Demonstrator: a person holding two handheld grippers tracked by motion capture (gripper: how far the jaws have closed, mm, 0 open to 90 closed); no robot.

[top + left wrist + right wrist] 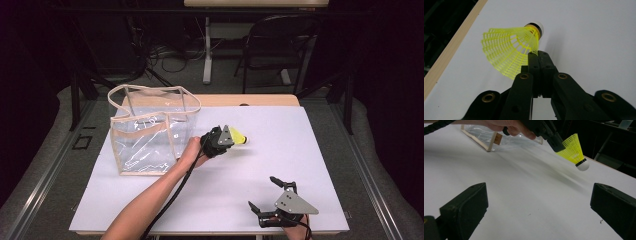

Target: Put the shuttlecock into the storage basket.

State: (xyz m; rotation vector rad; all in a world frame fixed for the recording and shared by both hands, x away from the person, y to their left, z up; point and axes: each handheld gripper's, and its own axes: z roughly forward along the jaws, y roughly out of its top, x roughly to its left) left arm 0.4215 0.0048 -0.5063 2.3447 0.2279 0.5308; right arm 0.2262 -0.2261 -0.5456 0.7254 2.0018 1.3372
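A yellow plastic shuttlecock with a white cork tip hangs just above the white table, right of centre. My left gripper is shut on the edge of its mesh skirt. In the left gripper view the jaws meet on the skirt's rim, and the shuttlecock fans out to the left. In the right gripper view the shuttlecock points cork-down under the left gripper. My right gripper rests near the table's front edge, open, with nothing between its jaws.
A clear plastic bag with beige trim stands open-topped at the table's left rear, just left of the left hand; it also appears in the right gripper view. A dark chair and a desk leg stand beyond the table.
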